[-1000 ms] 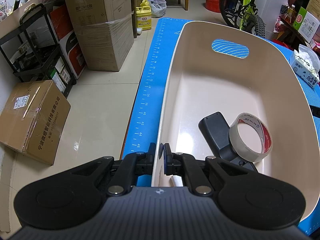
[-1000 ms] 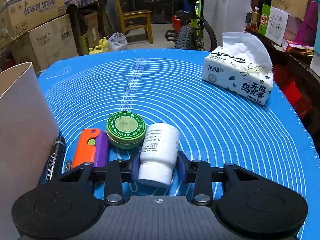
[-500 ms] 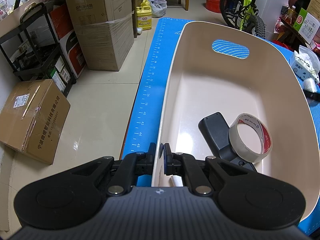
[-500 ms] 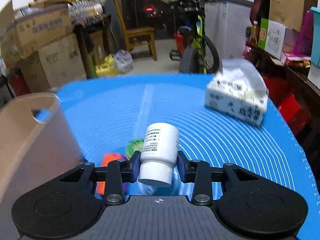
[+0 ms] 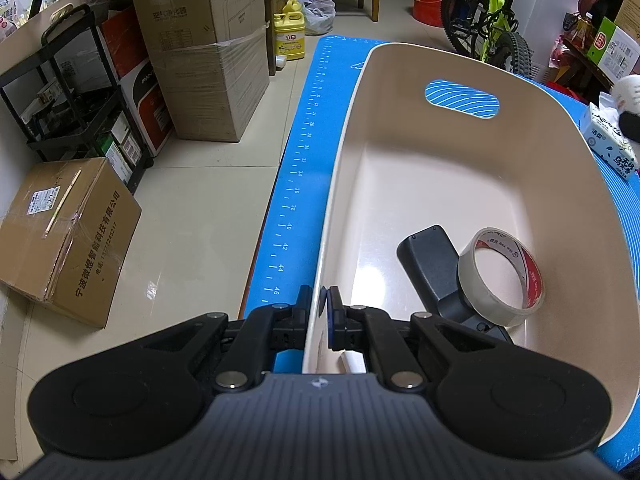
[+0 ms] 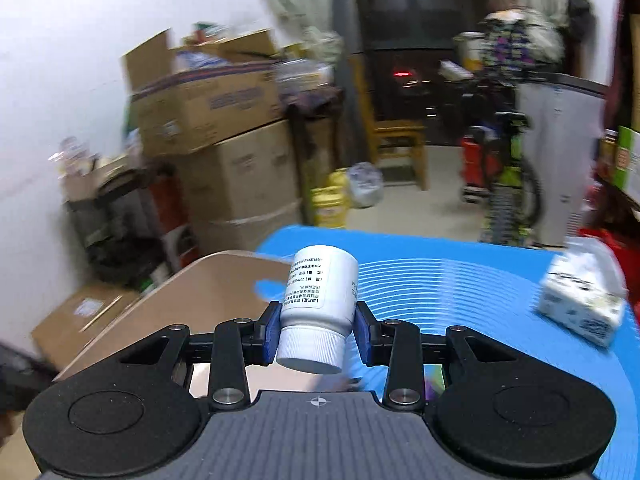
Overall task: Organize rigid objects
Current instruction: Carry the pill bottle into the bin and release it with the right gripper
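My left gripper is shut on the near left rim of the cream plastic basket, which stands on the blue mat. Inside the basket lie a black device and a roll of tape leaning on it. My right gripper is shut on a white pill bottle, cap toward the camera, held in the air above the mat near the basket's rim. The bottle also shows blurred at the right edge of the left wrist view.
A tissue pack lies on the mat at the right, also in the left wrist view. Cardboard boxes, a black shelf rack and a box on the floor stand left of the table. A bicycle is behind.
My right gripper has lifted the white bottle off the mat and swung it up and left toward the basket. My left gripper has stayed clamped on the basket rim.
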Tool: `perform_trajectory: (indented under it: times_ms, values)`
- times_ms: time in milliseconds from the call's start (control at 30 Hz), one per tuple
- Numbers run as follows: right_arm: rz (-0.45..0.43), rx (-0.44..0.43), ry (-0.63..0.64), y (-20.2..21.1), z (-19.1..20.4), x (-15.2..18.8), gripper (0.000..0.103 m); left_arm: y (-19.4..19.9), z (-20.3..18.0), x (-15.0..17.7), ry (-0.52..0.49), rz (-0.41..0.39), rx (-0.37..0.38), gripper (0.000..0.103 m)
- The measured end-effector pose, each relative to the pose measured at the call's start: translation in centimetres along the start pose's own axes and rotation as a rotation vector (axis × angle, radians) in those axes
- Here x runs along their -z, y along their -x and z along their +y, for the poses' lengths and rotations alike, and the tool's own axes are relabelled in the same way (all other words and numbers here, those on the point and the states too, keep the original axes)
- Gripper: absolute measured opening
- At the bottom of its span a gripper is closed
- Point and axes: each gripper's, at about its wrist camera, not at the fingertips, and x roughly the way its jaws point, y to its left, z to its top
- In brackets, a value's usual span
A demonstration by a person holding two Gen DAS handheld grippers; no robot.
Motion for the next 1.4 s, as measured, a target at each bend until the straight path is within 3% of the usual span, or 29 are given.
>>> perform_trajectory:
  times_ms: [167,433,633,833,933,1100,1400]
  values:
    - [0.077,-0.092,0.107,-1.0,4.5,0.8,0.045,0.0,0.0,0.0,0.000,0.000,0.000,0.009]
    - [0.223,-0.145,0.215,-2.8,9.4,2.6,0.045,0.0,0.0,0.0,0.000,-0.001,0.001,0.009]
    - [0.358,-0.151,0.254,-4.4,10.5,4.1,0.045,0.2,0.2,-0.1,0.001,-0.002,0.004,0.008]
    - [0.431,-0.157,0.265,-5.0,10.5,5.2,0.045,0.2,0.2,-0.1,0.001,-0.002,0.003,0.008]
    - [0.429,-0.159,0.248,-4.7,9.9,5.4,0.051,0.1,0.2,-0.1,0.001,-0.002,0.003,0.008]
    - [0.385,-0.173,0.223,-3.9,8.9,4.6,0.052,0.2,0.2,-0.1,0.001,-0.002,0.004,0.008]
    - [0.198,-0.109,0.116,-0.5,4.7,1.3,0.052,0.2,0.2,-0.1,0.003,-0.002,0.004,0.008]
